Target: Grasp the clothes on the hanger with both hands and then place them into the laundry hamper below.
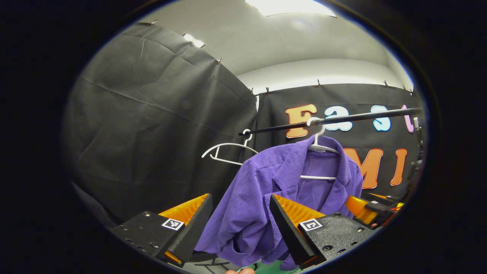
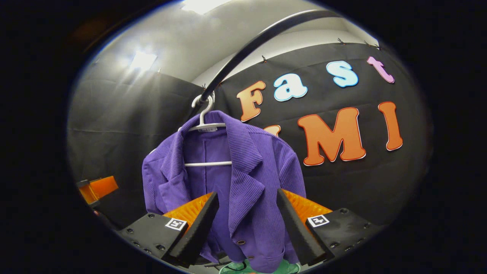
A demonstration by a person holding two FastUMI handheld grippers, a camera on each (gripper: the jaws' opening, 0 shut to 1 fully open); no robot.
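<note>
Left gripper view: your left gripper (image 1: 241,222) has its fingers spread, released, with the purple jacket (image 1: 266,190) beyond them. Right gripper view: your right gripper (image 2: 247,220) is likewise unclenched. The jacket hangs on a white hanger (image 2: 205,118) from the black rail (image 2: 251,45).

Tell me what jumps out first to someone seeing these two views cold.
The purple jacket grabs the eye: it hangs open-fronted on a white hanger from the black rail, in the middle of both views. Next come the orange-and-black fingers of the open right gripper and left gripper, each framing the jacket's lower part without pressing it. An empty white hanger hangs farther along the rail.
</note>
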